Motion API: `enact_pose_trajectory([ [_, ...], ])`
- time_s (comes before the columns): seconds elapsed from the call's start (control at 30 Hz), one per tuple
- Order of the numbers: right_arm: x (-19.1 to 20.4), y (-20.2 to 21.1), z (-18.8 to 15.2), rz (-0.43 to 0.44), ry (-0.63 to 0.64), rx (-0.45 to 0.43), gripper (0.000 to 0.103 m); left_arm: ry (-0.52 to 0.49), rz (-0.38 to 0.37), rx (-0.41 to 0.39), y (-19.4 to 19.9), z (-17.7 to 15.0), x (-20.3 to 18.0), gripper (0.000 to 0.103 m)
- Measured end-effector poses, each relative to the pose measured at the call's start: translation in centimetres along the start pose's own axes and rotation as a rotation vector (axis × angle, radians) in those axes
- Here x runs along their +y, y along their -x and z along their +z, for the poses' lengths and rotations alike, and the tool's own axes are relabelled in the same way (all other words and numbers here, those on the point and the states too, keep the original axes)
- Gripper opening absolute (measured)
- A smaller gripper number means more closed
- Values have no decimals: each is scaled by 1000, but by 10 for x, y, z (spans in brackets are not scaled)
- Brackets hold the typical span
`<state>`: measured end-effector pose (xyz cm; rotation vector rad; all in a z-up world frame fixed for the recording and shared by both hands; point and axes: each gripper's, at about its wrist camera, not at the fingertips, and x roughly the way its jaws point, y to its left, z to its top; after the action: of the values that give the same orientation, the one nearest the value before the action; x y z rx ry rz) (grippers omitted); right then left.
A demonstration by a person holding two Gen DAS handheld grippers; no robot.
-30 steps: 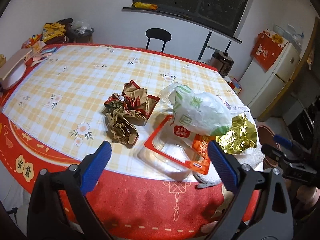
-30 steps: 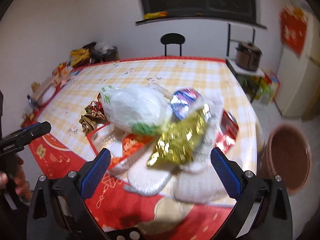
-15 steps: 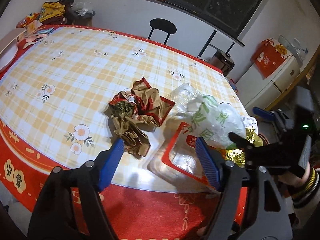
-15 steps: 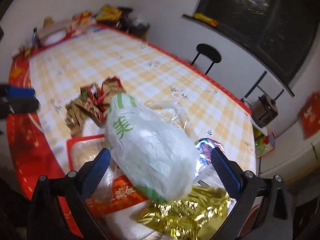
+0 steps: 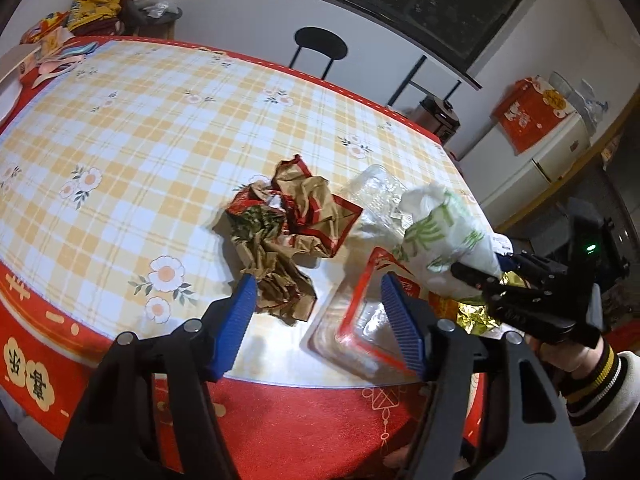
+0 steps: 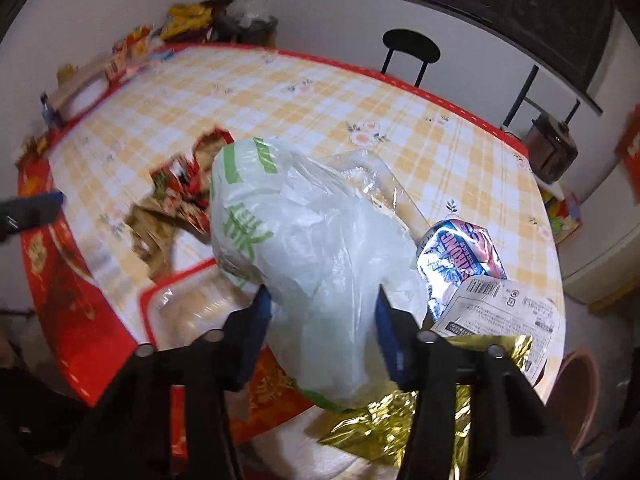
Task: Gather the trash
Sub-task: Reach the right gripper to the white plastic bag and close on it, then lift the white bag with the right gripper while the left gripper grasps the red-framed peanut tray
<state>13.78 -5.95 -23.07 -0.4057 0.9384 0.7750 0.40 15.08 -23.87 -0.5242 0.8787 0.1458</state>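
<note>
A pile of trash lies at the near right of the checked tablecloth point(image 5: 160, 128). My right gripper point(image 6: 324, 320) is closing, and its blue pads press both sides of a white plastic bag with green print point(image 6: 304, 248); from the left wrist the same grip shows as the right gripper point(image 5: 480, 276) on the bag point(image 5: 444, 240). My left gripper point(image 5: 320, 316) is also closing, low over the table. Its left pad is beside crumpled brown and red paper point(image 5: 288, 236), its right pad over a clear tray with a red rim point(image 5: 360, 320). Mostly bare cloth lies between them.
Gold foil point(image 6: 384, 416), a blue and silver wrapper point(image 6: 456, 252) and a labelled white pack point(image 6: 504, 304) lie beside the bag. A brown bin point(image 6: 576, 392) stands on the floor at the right. A black chair point(image 5: 320, 44) is beyond the table; clutter point(image 5: 60, 48) fills its far left corner.
Both grippers came in lower and closer to the pile. The right jaws narrowed from wide open onto the white bag. The left jaws narrowed too.
</note>
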Motion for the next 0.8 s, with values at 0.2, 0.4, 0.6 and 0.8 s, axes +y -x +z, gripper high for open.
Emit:
enact_pose_trajectory([
  [0.2,-10,47,1,31,-119,-141,41,-37,-34,34,-9,1,-9,59],
  [0.4,-10,74,-13,51,-230,-251,41,-108,-98,80,-19,-2,-27,57],
  [0.6,-2,80,-35,58,-260,-270,41,-143,-133,141,-37,-8,-45,56],
  [0.8,-8,90,-57,22,-306,-289,41,-242,-95,197,-60,-5,-58,42],
])
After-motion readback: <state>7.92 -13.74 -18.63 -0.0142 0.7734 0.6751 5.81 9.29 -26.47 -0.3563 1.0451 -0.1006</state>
